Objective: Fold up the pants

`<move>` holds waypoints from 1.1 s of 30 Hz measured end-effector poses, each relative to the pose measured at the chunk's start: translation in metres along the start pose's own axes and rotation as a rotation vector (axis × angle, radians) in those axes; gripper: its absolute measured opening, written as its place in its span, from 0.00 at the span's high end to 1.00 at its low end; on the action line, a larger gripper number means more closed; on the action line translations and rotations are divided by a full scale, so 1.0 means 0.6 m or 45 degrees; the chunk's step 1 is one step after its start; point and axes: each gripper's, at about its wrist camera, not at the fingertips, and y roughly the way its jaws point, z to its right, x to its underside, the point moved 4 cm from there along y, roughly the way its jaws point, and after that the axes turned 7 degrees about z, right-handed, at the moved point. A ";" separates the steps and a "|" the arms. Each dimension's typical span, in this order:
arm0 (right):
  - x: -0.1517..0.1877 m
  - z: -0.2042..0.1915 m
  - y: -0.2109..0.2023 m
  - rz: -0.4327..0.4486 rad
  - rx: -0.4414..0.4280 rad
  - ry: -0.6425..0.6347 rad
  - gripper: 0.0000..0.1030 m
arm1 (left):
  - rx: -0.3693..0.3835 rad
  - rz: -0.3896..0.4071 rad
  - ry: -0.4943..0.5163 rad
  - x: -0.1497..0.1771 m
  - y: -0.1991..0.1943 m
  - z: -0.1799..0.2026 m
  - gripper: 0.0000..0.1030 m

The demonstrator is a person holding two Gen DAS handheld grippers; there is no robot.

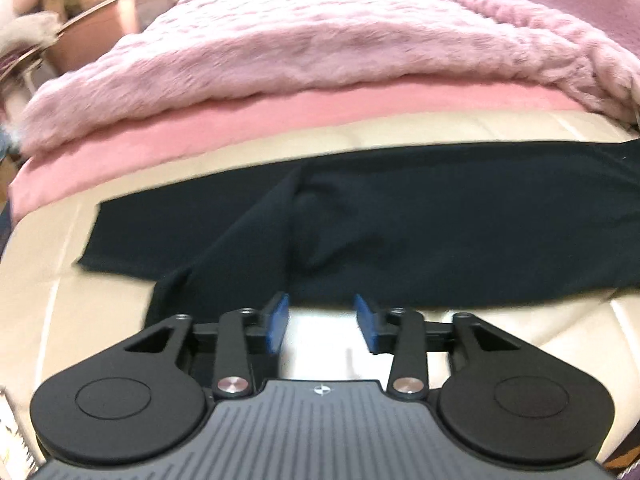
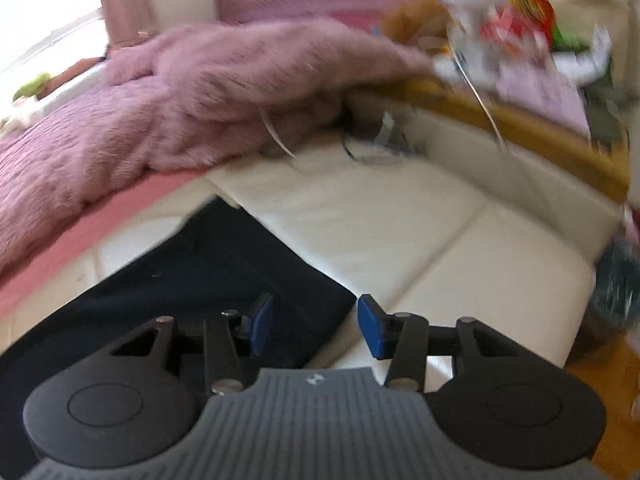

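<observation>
Both tools were released, nothing in either. The left gripper (image 1: 322, 322) had its blue pads (image 1: 278, 322) apart with only cream cushion showing in the gap; pad tips sat just short of the near edge of the pants (image 1: 420, 232), not touching as far as I could tell. The pants were dark navy or black and lay flat in a long band across the cream leather sofa (image 1: 100, 340), running left to right in the left wrist view. One leg end angled down toward the left gripper and overlapped the main band, with a soft ridge of cloth near the middle. Behind the pants was a strip of bare cushion, then a flat pink sheet (image 1: 180, 140), then a fluffy pink blanket (image 1: 280, 48) piled on top of it. The right gripper (image 2: 316, 322) was also parted and empty, its left pad over the dark cloth and its right pad over bare cushion, so it straddled the end corner of the pants in that view; contact could not be judged. The right wrist view was motion-blurred. It showed a cushion seam (image 2: 440, 248) running diagonally, a wooden ledge (image 2: 520, 128) behind the sofa with colourful clutter (image 2: 520, 32) too smeared to identify, and a thin white cable (image 2: 276, 132) near the blanket edge.
</observation>
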 end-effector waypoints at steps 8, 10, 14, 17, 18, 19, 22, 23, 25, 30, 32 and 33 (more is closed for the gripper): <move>0.020 -0.130 -0.008 0.036 -0.281 -0.294 0.52 | -0.081 -0.108 -0.001 0.072 0.010 -0.017 0.40; 0.022 -0.144 0.000 0.025 -0.298 -0.321 0.52 | -0.109 -0.117 0.019 0.087 0.013 -0.022 0.44; 0.014 -0.156 0.010 0.031 -0.337 -0.414 0.52 | -0.121 -0.112 -0.005 0.090 0.018 -0.034 0.91; -0.002 -0.151 0.020 0.038 -0.327 -0.478 0.52 | -0.131 -0.082 -0.048 0.082 0.014 -0.052 0.99; -0.011 -0.146 0.029 0.036 -0.326 -0.490 0.52 | -0.135 -0.065 -0.058 0.075 0.011 -0.059 0.99; -0.022 -0.141 0.037 0.037 -0.322 -0.503 0.52 | -0.146 -0.045 -0.070 0.066 0.007 -0.068 1.00; -0.054 -0.135 0.068 0.037 -0.323 -0.559 0.53 | -0.198 -0.008 -0.113 0.033 0.002 -0.103 1.00; -0.064 -0.134 0.080 0.037 -0.323 -0.582 0.53 | -0.217 0.001 -0.132 0.020 0.001 -0.118 1.00; -0.085 -0.133 0.112 0.021 -0.328 -0.604 0.53 | -0.248 0.016 -0.163 -0.005 0.000 -0.144 1.00; -0.109 -0.144 0.189 -0.080 -0.381 -0.720 0.55 | -0.330 0.023 -0.138 -0.066 0.006 -0.193 1.00; -0.111 -0.159 0.209 -0.123 -0.410 -0.904 0.55 | -0.358 0.008 -0.113 -0.089 0.013 -0.209 1.00; -0.114 -0.170 0.216 -0.142 -0.429 -1.044 0.55 | -0.369 0.004 -0.103 -0.095 0.015 -0.215 1.00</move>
